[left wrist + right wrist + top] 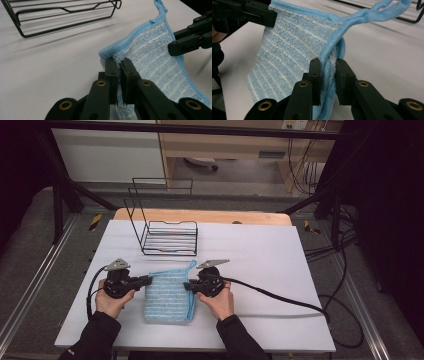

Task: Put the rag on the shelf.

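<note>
My left gripper (146, 280) sits at the 9 o'clock edge of the light-blue striped terry cloth with a blue hem (167, 295). Its jaws stand nearly shut, pinching the cloth's far-left corner (117, 58); terry pile fills the narrow gap between the pads.

The cloth lies mostly flat on the white table sheet (260, 255), centred between my two hands at the near side of the sheet. Its far edge is raised slightly off the surface where both grippers hold it. A blue hanging loop (192, 265) trails from the far-right corner toward 12 o'clock.

My right gripper (187, 285) sits at the 3 o'clock edge. Its jaws are part-closed around the doubled blue hem (329, 68), with a wider gap than on the left; contact looks firm on one pad only.

The black wire rack (169, 238) stands at 12 o'clock from the cloth, well apart from it and holding nothing.

Status, as I judge it: both far corners are gripped, so the pick-up is secured. Lifting, folding or transferring the cloth is not yet done.
</note>
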`<act>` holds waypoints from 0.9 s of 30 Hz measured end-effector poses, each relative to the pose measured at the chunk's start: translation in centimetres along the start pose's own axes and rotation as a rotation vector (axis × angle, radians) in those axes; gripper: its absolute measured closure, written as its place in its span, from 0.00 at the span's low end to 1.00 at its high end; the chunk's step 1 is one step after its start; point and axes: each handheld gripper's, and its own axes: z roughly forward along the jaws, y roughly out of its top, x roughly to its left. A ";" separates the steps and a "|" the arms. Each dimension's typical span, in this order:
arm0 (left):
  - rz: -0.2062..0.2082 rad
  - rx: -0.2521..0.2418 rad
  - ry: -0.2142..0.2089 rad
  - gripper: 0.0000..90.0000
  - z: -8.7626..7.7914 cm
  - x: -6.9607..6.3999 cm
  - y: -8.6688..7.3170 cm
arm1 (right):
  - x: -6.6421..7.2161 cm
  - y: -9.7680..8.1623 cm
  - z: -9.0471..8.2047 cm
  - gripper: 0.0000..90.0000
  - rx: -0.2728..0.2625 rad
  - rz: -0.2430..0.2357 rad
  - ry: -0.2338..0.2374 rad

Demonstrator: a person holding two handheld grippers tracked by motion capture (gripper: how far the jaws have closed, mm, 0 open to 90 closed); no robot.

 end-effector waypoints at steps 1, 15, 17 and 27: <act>0.003 -0.006 0.001 0.94 -0.2 -0.2 0.1 | 0.1 0.1 -0.2 0.86 -0.012 -0.007 -0.002; 0.053 -0.084 0.021 0.94 -1.6 -1.5 1.0 | 0.6 0.9 -2.0 0.86 -0.103 -0.073 -0.007; 0.058 -0.091 0.018 0.94 -1.8 -1.8 1.1 | 0.7 1.0 -2.3 0.86 -0.113 -0.076 -0.005; 0.081 -0.133 0.040 0.94 -2.7 -2.7 1.8 | 1.2 1.7 -3.7 0.87 -0.170 -0.113 -0.019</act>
